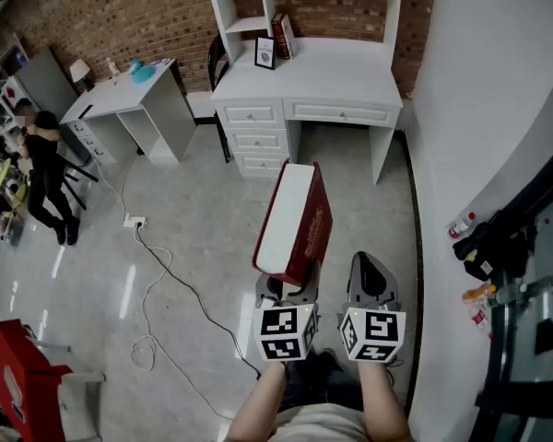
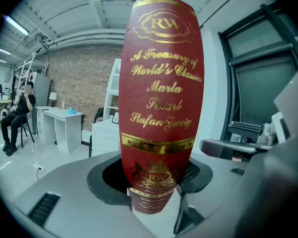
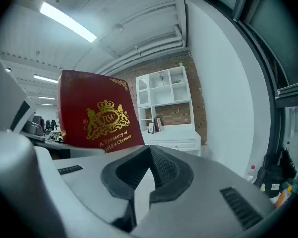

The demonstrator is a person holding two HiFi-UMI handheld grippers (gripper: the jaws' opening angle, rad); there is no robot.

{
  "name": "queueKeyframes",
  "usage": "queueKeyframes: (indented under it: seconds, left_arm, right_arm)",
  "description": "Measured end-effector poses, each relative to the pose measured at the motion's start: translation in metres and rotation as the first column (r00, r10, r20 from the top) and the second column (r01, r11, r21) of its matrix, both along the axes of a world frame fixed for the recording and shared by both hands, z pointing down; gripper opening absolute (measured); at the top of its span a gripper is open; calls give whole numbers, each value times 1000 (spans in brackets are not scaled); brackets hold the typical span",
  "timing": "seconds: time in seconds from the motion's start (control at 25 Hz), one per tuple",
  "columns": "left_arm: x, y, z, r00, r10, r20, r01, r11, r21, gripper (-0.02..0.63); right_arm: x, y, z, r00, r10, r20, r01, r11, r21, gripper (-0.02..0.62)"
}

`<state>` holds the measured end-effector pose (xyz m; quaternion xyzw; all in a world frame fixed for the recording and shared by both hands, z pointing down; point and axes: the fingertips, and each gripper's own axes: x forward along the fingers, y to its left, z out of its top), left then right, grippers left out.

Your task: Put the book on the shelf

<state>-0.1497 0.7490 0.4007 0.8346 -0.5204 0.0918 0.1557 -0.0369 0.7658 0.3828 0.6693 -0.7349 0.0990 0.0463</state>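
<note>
Left gripper (image 1: 286, 288) pinches the red book (image 1: 295, 224) at its lower end, book upright. Right gripper (image 1: 370, 279) sits just beside it, jaws pressed together, empty.

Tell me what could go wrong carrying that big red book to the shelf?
The left gripper pinches the red book only at its bottom end, so the tall book might tip or slip. The right gripper is shut, giving no support.
A cable lies on the floor left of the way; a foot might catch it.
A picture frame and books stand on the white desk below the shelves and might get knocked.
</note>
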Motion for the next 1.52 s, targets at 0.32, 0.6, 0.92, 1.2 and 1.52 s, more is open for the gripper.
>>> queueKeyframes:
  seconds: [0.32, 0.6, 0.92, 1.2, 1.52]
  left_arm:
    - [5, 0, 3, 1000, 3, 2, -3, 1000, -1, 244]
    - [14, -5, 5, 1000, -3, 7, 3, 1000, -2, 244]
    - [36, -11, 10, 1000, -12, 15, 12, 1000, -7, 244]
    - [39, -19, 18, 999, -30, 19, 31, 999, -23, 244]
    - [38, -47, 25, 999, -33, 15, 33, 999, -34, 244]
  right_arm:
    - [5, 0, 4, 1000, 3, 4, -3, 1000, -2, 17]
    - [16, -3, 6, 1000, 3, 20, -3, 1000, 1, 17]
    - [41, -10, 16, 999, -9, 39, 9, 1000, -13, 17]
    - [49, -19, 23, 999, -23, 49, 25, 999, -28, 17]
    - [45, -46, 32, 998, -30, 47, 33, 998, -45, 17]
